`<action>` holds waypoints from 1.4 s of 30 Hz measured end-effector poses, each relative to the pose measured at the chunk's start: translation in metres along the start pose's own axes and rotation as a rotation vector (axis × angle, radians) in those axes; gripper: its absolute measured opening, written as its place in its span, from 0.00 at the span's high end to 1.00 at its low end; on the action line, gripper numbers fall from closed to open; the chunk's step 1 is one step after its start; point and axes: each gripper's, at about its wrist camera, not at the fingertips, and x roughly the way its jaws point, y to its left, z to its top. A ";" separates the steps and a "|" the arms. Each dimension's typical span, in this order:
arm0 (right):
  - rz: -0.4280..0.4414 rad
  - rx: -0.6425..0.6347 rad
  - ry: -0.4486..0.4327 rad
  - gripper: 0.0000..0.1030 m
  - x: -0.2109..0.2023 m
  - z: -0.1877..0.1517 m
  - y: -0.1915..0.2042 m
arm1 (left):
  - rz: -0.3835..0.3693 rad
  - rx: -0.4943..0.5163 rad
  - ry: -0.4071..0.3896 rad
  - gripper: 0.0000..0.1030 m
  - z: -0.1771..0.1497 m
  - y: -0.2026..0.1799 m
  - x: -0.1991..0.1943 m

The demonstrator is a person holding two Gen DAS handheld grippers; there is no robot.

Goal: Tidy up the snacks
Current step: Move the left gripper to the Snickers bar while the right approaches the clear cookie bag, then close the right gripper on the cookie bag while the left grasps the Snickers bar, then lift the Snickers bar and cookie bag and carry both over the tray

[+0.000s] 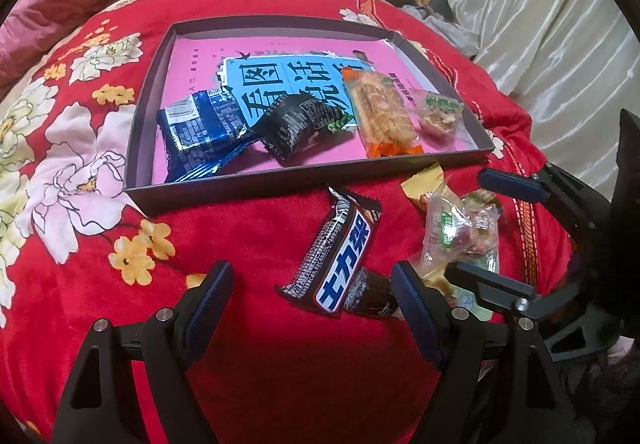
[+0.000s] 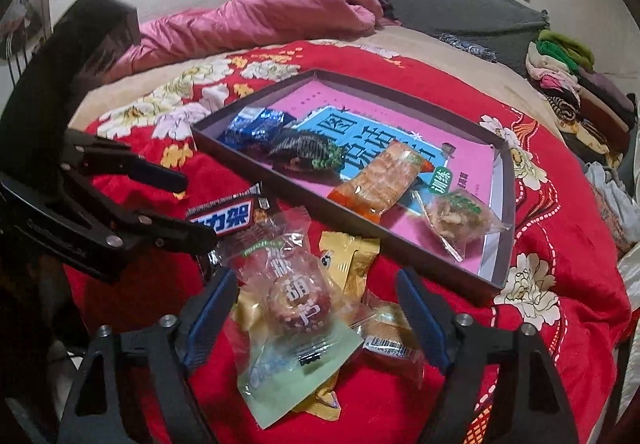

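Note:
A brown chocolate bar (image 1: pixel 336 256) lies on the red flowered blanket, between the wide fingers of my left gripper (image 1: pixel 312 280), which is open and not touching it. My right gripper (image 2: pixel 316 284) is open around a clear packet with a red sweet (image 2: pixel 296 300); its pads do not press on it. That packet tops a small pile with a yellow packet (image 2: pixel 352 256) and a barcoded packet (image 2: pixel 388 336). The shallow dark box (image 1: pixel 240 186) holds a blue packet (image 1: pixel 200 128), a black packet (image 1: pixel 296 128), an orange cracker pack (image 1: pixel 384 116) and a small clear packet (image 1: pixel 438 114).
A pink and blue book (image 1: pixel 280 76) lines the bottom of the box. A pink quilt (image 2: pixel 256 20) lies at the far side of the bed, and folded clothes (image 2: pixel 568 84) are stacked at the right. The two grippers stand close, side by side.

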 end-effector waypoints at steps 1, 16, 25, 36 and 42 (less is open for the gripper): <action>-0.006 -0.010 0.004 0.26 0.001 0.000 0.001 | 0.000 0.000 0.001 0.21 0.000 0.000 0.001; 0.026 0.001 0.021 0.60 0.014 -0.001 -0.005 | -0.001 0.003 -0.001 0.21 0.002 -0.006 0.008; 0.046 0.140 -0.016 0.61 0.011 0.000 -0.031 | 0.019 0.012 0.000 0.24 0.007 -0.009 0.017; 0.062 0.210 -0.023 0.61 0.010 0.000 -0.043 | 0.068 0.025 0.027 0.54 0.008 -0.006 0.026; 0.065 0.218 -0.029 0.61 0.010 0.000 -0.045 | 0.051 0.032 0.019 0.70 0.007 -0.005 0.024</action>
